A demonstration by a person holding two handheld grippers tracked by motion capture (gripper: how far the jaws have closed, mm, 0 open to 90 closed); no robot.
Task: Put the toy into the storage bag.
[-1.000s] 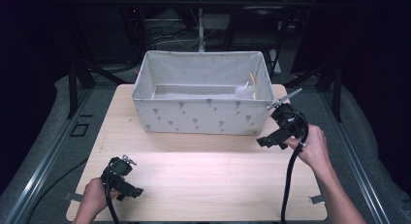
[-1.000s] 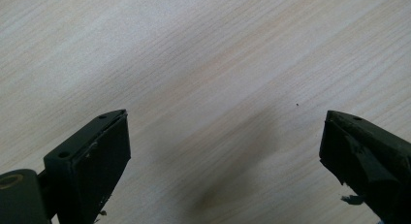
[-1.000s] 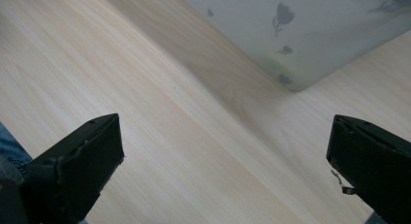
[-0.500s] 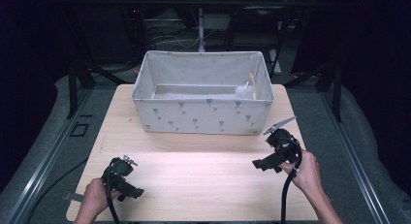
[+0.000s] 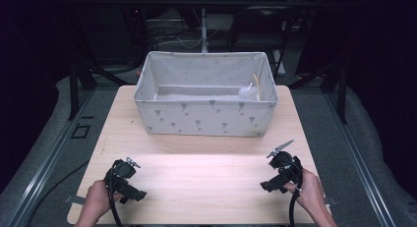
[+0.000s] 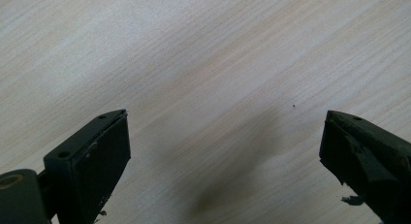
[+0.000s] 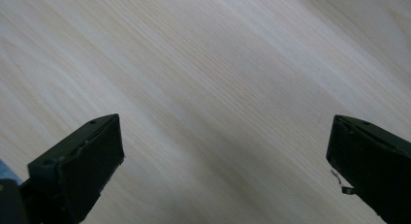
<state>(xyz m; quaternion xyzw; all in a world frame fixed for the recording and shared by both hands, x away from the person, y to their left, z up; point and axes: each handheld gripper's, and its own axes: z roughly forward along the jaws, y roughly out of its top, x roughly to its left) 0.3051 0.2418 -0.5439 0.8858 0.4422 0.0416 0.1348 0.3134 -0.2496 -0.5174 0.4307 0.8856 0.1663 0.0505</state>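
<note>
High view, left gripper [image 5: 132,191] & right gripper [image 5: 273,184] both spread wide, empty, over table [image 5: 206,173]

Light falls from above onto the counter [image 5: 206,153], leaving its pale wood bright while the surroundings sink into near black. A brighter band crosses the counter's near half in the high view, and the fabric bin [image 5: 206,116] casts a soft shadow along its front. That view is slightly soft and grainy. In the left gripper view a diffuse dark shadow lies on the wood between the jaws; the wood grain is sharp, the jaws' near ends blurred. The right gripper view is evenly lit, with a faint shadow.
</note>
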